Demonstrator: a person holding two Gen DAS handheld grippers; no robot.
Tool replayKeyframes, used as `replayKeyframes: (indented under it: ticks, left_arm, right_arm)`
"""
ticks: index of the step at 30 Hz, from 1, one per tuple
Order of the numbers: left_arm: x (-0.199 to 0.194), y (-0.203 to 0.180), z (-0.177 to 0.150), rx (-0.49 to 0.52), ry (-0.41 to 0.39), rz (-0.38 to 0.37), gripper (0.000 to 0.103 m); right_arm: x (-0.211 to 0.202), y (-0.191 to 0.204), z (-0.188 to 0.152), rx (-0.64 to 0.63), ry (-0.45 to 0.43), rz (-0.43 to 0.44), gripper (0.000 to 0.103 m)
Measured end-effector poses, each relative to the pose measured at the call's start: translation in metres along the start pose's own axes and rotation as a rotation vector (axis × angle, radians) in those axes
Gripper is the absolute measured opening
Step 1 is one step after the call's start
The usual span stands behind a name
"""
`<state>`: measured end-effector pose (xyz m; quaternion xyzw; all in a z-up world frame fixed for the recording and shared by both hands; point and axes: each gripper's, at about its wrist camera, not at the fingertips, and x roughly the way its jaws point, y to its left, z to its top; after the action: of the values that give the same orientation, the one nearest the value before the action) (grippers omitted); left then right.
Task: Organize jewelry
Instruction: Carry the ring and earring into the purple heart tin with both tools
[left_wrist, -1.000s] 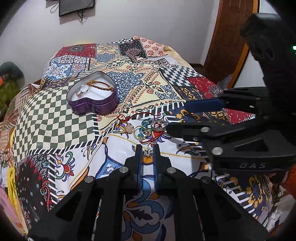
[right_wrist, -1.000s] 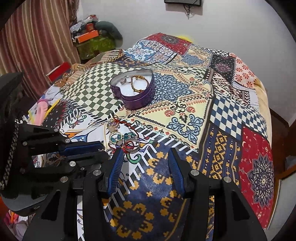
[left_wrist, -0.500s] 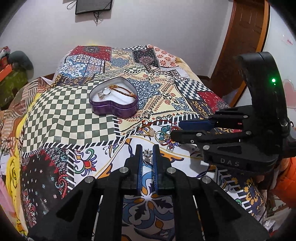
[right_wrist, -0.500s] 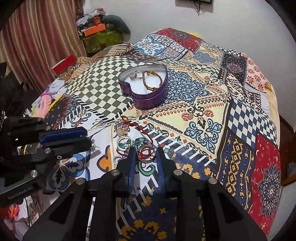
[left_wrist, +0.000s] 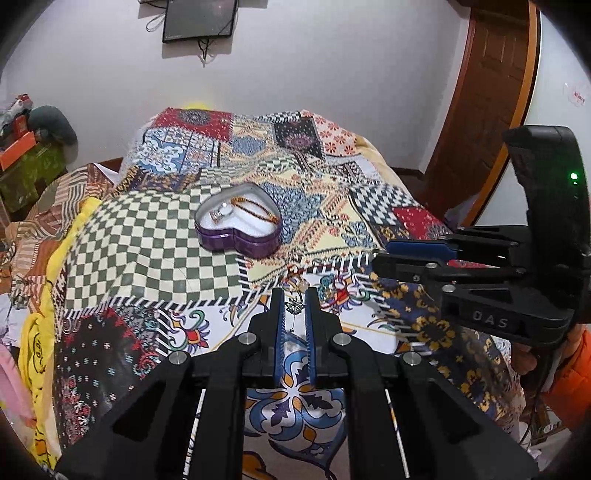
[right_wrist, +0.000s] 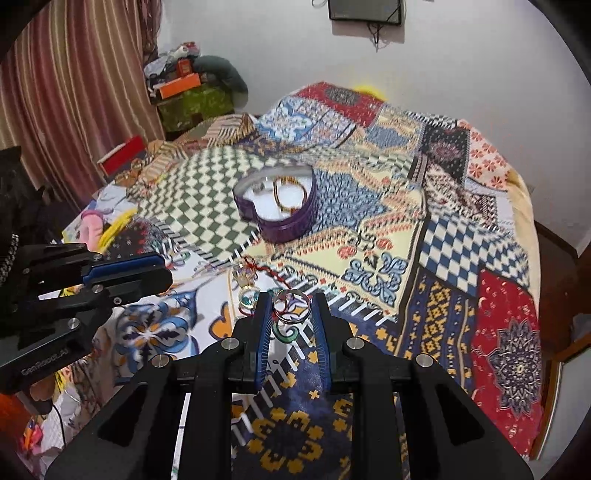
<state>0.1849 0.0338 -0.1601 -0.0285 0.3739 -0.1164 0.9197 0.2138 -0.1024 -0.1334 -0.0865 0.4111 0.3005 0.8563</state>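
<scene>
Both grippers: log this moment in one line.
left gripper: shut on pendant | right gripper: shut on ring | heart box: open

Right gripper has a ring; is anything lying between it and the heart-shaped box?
Nothing visible blocks it. The ring sits clamped in the right gripper; between it and the open purple heart-shaped box is only patterned bedspread. Loose jewelry lies to the left.

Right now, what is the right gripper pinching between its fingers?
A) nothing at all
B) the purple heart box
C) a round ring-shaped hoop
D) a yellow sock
C: in the right wrist view the right gripper has its jaws closed on a round metal hoop, lifted clear of the patterned bedspread, while the purple heart box sits farther back.
</scene>
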Motion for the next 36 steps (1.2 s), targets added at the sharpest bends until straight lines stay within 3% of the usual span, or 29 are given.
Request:
replayKeyframes:
  ticks: [17,36]
  left_arm:
    - [-0.028,0.009,0.024,-0.021,-0.083,0.040,0.009]
    - [0.014,0.045,0.070,-0.054,-0.091,0.075,0.009]
  right_arm:
    - [-0.030,0.015,0.026,0.015,-0.115,0.000,0.020]
    - [0.006,0.008,0.067,0.040,-0.134,-0.002,0.020]
